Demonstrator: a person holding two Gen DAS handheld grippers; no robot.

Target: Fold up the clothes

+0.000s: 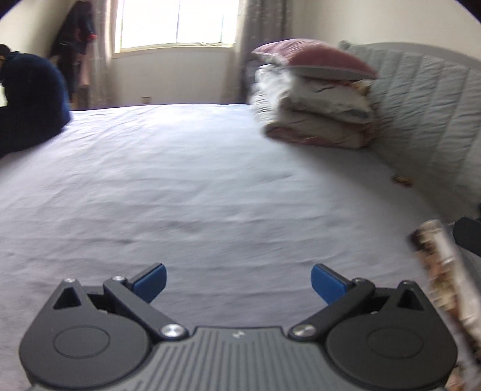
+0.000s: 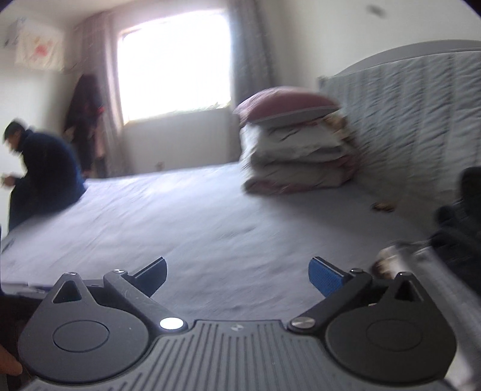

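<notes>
Left wrist view: the left gripper (image 1: 237,284) hangs over the pale lilac bed sheet (image 1: 195,186), its blue-padded jaws spread wide and nothing between them — free to take cloth, I judge.
Right wrist view: the right gripper (image 2: 237,276) has its jaws just as wide apart and also empty, over the near part of the same sheet (image 2: 195,210).
Clothes to fold: a patterned brown-and-white fabric piece (image 1: 445,285) shows at the near right edge of the left view, blurred; in the right view a blurred pale bit (image 2: 399,261) and a dark garment heap (image 2: 460,222) lie at the near right. Which of them is the next garment I cannot tell.
Why the grippers are so: both point across the bare middle of the bed, probably because this flat free area serves as the folding surface.
Stack at far right: folded flowered quilts with a dusty-pink pillow on top (image 1: 315,99) lean close to the grey quilted headboard (image 1: 427,105) — kept out of the working area, it seems.
Far left: a person in a dark blue top (image 2: 42,168) sits on the far left edge of the bed, well apart from both grippers.
Background: bright window (image 1: 177,24) with grey curtains, dark clothes hanging in the corner (image 1: 76,39).
Task state: no garment is held, so a new pick-up seems the next step.
</notes>
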